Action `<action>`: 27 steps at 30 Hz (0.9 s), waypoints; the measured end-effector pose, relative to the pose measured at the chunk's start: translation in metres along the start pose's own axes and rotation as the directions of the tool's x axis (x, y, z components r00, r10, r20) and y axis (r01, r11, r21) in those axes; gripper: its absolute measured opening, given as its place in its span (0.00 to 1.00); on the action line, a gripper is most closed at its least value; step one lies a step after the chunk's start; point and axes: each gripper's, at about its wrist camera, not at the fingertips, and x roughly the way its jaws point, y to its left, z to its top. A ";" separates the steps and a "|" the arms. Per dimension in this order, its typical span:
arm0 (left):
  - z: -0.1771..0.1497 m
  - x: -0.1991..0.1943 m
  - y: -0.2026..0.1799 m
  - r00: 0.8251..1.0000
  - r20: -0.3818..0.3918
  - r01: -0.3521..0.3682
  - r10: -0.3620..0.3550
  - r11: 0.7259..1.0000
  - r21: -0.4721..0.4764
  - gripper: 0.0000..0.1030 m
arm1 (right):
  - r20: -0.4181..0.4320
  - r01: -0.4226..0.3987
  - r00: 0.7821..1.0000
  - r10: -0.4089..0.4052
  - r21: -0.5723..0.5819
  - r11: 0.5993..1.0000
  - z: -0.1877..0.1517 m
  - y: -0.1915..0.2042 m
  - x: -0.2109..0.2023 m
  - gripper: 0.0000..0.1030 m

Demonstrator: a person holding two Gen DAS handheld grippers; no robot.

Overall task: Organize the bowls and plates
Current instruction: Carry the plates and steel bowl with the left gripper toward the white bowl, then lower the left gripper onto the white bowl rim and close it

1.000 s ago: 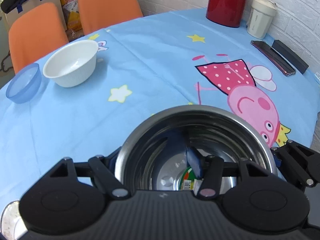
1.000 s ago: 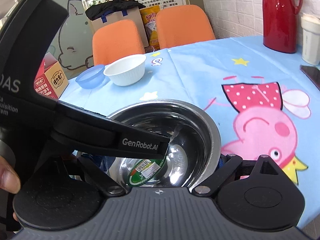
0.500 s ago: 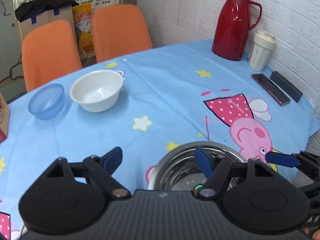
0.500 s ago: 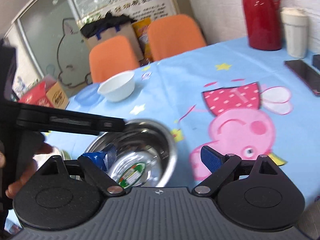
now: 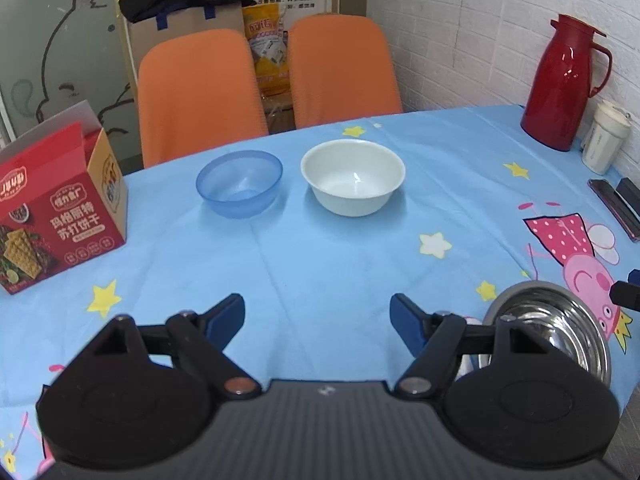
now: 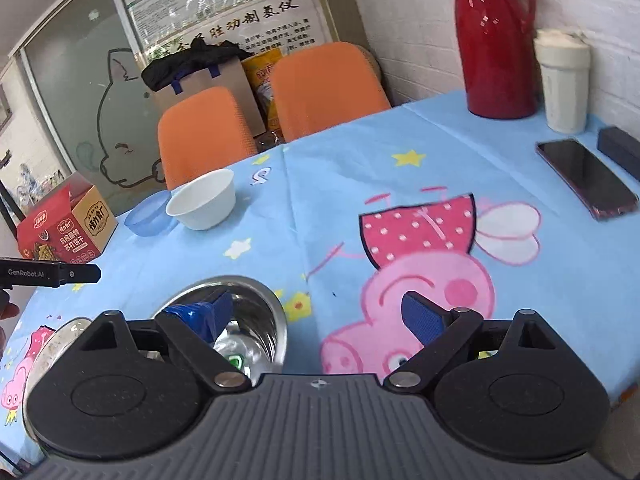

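Note:
A steel bowl [image 5: 560, 328] stands on the blue tablecloth at the near right of the left wrist view; it also shows in the right wrist view [image 6: 256, 304], low and left. A white bowl [image 5: 353, 176] and a blue plastic bowl [image 5: 239, 182] stand side by side farther back; both show in the right wrist view, white bowl [image 6: 202, 205] and blue bowl [image 6: 149, 217]. My left gripper [image 5: 318, 318] is open and empty, above the cloth left of the steel bowl. My right gripper [image 6: 320, 314] is open and empty, its left finger over the steel bowl.
A red biscuit box [image 5: 56, 216] stands at the left. A red jug [image 5: 564, 84], a white cup [image 5: 606, 138], a phone [image 6: 586, 178] and a dark case [image 6: 620, 152] are at the right. Two orange chairs [image 5: 200, 92] stand behind. A steel plate [image 6: 52, 344] lies near left.
Both grippers opened, let go of the steel bowl and drew back from it. The left gripper swung left, so the white and blue bowls now sit ahead of it.

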 end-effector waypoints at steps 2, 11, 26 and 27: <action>0.012 0.006 0.007 1.000 0.007 0.011 -0.011 1.000 -0.020 0.71 | 0.004 -0.009 1.000 0.010 -0.065 0.998 0.017 0.014 0.011 0.77; 0.110 0.068 0.016 0.998 0.038 0.051 -0.052 0.999 0.015 0.71 | -0.128 -0.122 0.988 0.087 -0.303 0.945 0.087 0.084 0.109 0.77; 0.145 0.219 -0.019 0.982 -0.169 0.133 -0.085 0.944 0.301 0.71 | -0.402 -0.258 0.913 0.067 -0.443 0.859 0.085 0.139 0.261 0.77; 0.143 0.222 -0.019 0.979 -0.181 0.144 -0.093 0.945 0.294 0.71 | -0.401 -0.264 0.913 0.075 -0.440 0.858 0.085 0.140 0.263 0.77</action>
